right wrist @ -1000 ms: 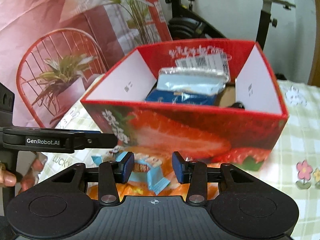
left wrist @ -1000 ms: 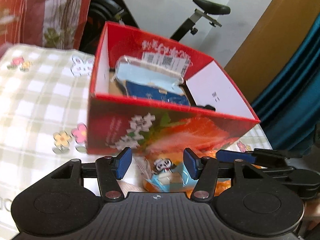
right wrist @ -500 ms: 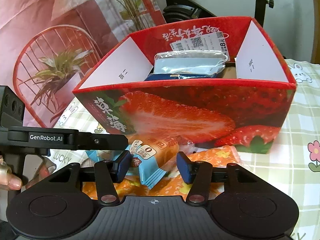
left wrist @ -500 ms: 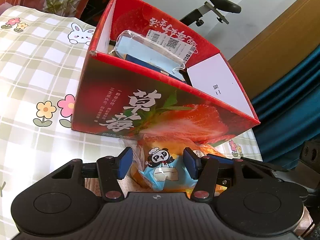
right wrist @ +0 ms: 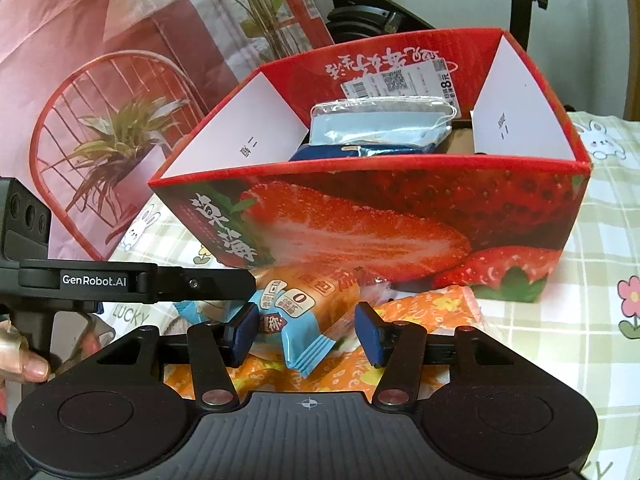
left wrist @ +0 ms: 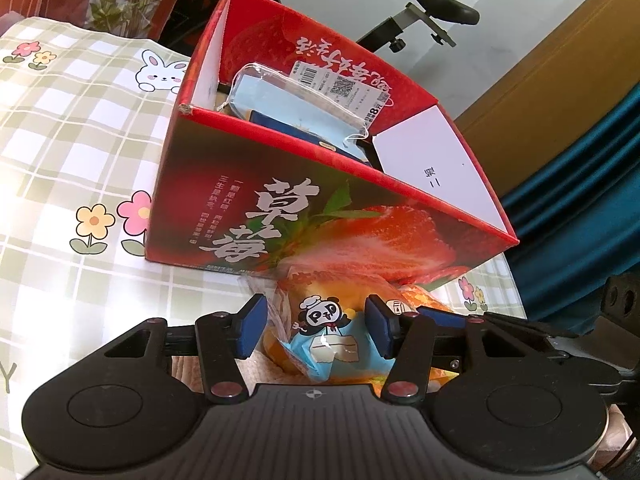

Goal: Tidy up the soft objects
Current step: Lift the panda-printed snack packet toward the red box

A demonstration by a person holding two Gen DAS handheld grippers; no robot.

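**Blue-and-orange snack pack sits between both sets of fingers, box dead ahead**

Crinkly plastic is what matters here: a snack pack (left wrist: pixel 326 340) with a panda on its blue end lies on an orange pouch (right wrist: pixel 428 304), just in front of the red strawberry box (left wrist: pixel 320 216). In the left wrist view it lies between the left gripper (left wrist: pixel 316 330) pads, box at twelve o'clock. The left fingers stand parted beside the pack, not pressing it. In the right wrist view the pack's long axis runs from about ten o'clock to five o'clock, its crimped end pointing at the right gripper (right wrist: pixel 306 334). The right fingers have just been opening; the pack is between them, ungripped. Both hands look equally near.

The box already holds a bag of blue masks (right wrist: pixel 380 128). The worktop (left wrist: pixel 60 128) wears a green checked cloth with flowers; an exercise bike (left wrist: pixel 432 12) stands behind.
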